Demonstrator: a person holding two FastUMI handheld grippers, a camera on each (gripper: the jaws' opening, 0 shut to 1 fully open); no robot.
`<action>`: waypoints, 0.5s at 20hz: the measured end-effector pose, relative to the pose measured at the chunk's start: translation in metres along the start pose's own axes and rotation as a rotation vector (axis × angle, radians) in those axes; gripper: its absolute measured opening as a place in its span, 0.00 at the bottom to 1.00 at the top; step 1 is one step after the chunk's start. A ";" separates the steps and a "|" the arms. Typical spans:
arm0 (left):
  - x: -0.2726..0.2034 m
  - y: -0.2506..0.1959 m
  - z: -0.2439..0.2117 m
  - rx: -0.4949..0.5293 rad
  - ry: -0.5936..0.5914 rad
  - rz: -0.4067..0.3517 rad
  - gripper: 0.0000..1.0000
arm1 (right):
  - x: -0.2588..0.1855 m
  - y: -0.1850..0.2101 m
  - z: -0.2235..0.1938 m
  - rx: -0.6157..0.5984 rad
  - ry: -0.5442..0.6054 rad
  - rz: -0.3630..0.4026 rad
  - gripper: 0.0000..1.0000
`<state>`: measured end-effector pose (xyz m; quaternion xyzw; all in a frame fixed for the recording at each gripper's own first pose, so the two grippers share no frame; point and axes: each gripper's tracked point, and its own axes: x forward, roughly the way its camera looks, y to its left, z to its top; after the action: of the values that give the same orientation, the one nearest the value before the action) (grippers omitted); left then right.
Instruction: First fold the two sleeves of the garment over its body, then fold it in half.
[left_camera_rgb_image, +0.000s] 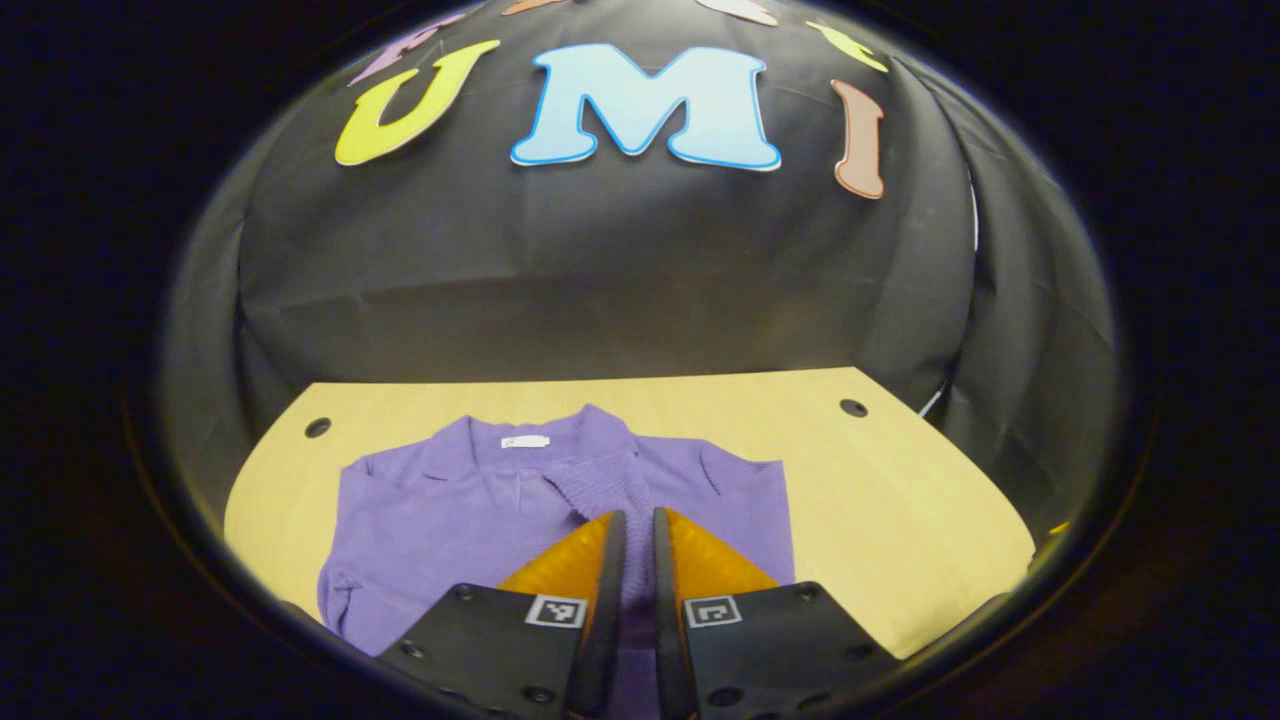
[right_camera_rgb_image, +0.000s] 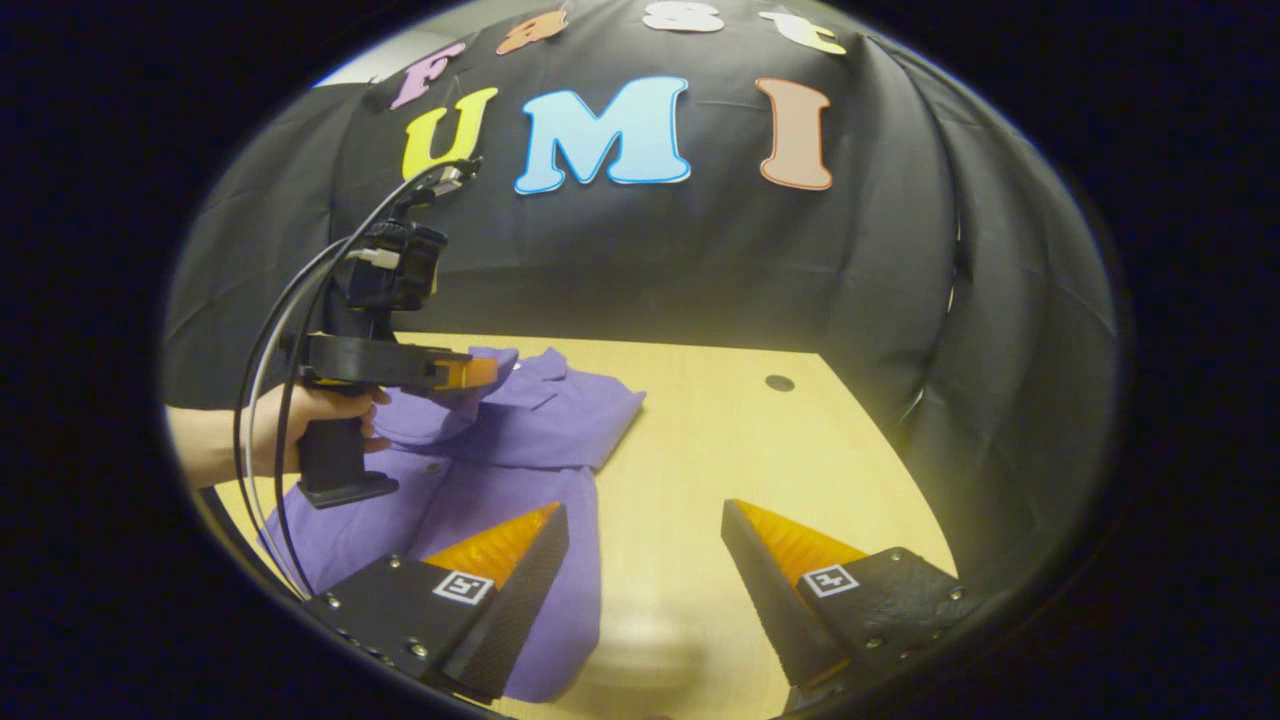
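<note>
In the left gripper view, your left tongs (left_camera_rgb_image: 638, 520) were nearly pressed together with purple fabric between them; whether the fingers truly pinched it could not be confirmed. The garment (left_camera_rgb_image: 450, 510) lay flat on the surface (left_camera_rgb_image: 900, 480), collar away from you. It judged as a light, soft knit, limp and prone to bunching; take it at cuff, shoulder seam or hem. A small white neck label (left_camera_rgb_image: 525, 441) was present, its writing too small to read.

In the right gripper view, your right tongs (right_camera_rgb_image: 645, 545) stood spread wide, holding nothing, above the garment's edge and bare surface. Your hand (right_camera_rgb_image: 300, 425) held the left tongs over the garment, a fold of fabric apparently raised.
</note>
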<state>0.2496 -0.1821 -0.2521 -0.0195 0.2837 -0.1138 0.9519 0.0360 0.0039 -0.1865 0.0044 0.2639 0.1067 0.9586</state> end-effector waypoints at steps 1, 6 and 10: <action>-0.001 -0.002 -0.001 -0.012 0.001 -0.018 0.28 | -0.001 0.000 -0.001 -0.001 0.001 -0.005 0.96; -0.023 0.000 -0.005 -0.034 -0.002 -0.044 0.96 | -0.006 0.008 -0.006 0.023 0.020 -0.031 0.96; -0.062 0.017 -0.012 -0.029 -0.003 -0.051 0.95 | -0.013 0.021 -0.016 0.034 0.051 -0.053 0.97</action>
<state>0.1959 -0.1510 -0.2309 -0.0405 0.2832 -0.1338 0.9488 0.0126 0.0208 -0.1927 0.0111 0.2901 0.0766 0.9538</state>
